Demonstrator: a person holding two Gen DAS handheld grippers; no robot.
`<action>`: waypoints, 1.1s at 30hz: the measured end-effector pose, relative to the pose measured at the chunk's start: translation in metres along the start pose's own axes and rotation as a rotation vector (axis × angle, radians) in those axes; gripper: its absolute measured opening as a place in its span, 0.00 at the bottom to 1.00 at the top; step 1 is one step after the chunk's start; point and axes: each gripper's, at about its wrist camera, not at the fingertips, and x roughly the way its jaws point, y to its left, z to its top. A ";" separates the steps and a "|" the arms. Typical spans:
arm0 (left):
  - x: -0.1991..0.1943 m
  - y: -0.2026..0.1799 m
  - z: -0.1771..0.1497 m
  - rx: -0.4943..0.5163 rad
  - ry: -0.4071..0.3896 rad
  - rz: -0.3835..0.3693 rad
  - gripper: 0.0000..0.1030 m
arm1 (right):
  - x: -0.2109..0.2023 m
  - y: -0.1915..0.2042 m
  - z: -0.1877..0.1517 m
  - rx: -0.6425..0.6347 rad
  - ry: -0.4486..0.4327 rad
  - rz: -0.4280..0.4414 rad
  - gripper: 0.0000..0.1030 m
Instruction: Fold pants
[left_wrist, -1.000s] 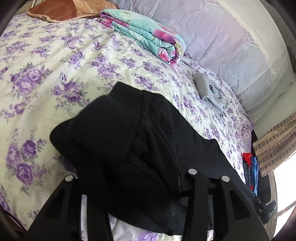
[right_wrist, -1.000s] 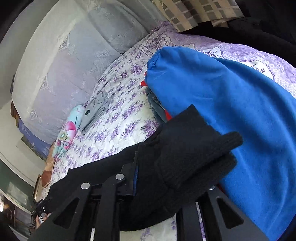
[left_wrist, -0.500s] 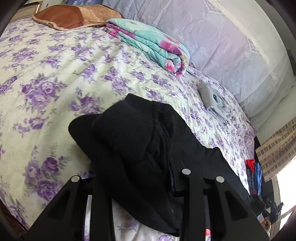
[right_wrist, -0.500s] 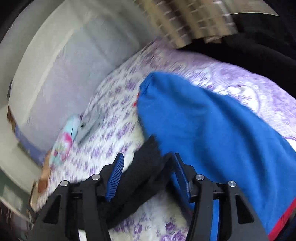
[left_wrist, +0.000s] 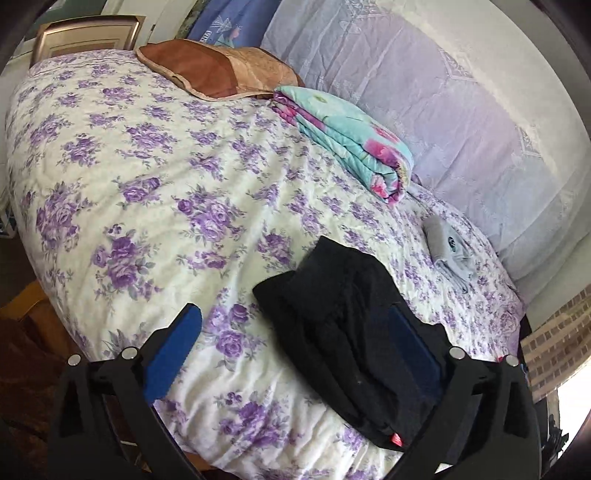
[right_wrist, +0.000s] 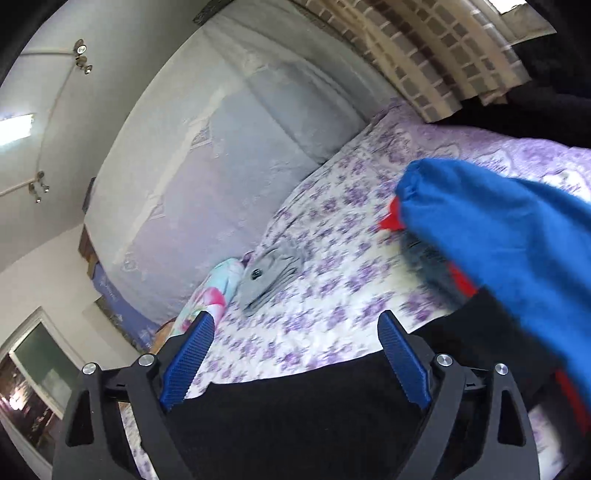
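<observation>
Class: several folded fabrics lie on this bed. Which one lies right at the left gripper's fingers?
The black pants, folded beside the open left gripper. The floral blanket and grey garment lie farther off, towards the wall.

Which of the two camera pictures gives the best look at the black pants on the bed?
The left wrist view. There the black pants lie as a folded bundle on the flowered bedspread, nearly whole in frame. The right wrist view shows only a flat black stretch at the bottom, partly behind the open right gripper.
</observation>
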 end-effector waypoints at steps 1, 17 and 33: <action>-0.002 -0.007 -0.002 0.014 0.001 -0.010 0.88 | 0.007 0.006 -0.006 0.005 0.026 0.024 0.88; 0.038 -0.035 -0.015 0.017 0.139 -0.017 0.59 | -0.011 0.015 -0.036 0.005 0.095 0.008 0.92; 0.040 -0.103 -0.072 0.343 0.040 0.191 0.86 | 0.030 0.061 -0.094 -0.221 0.289 -0.081 0.92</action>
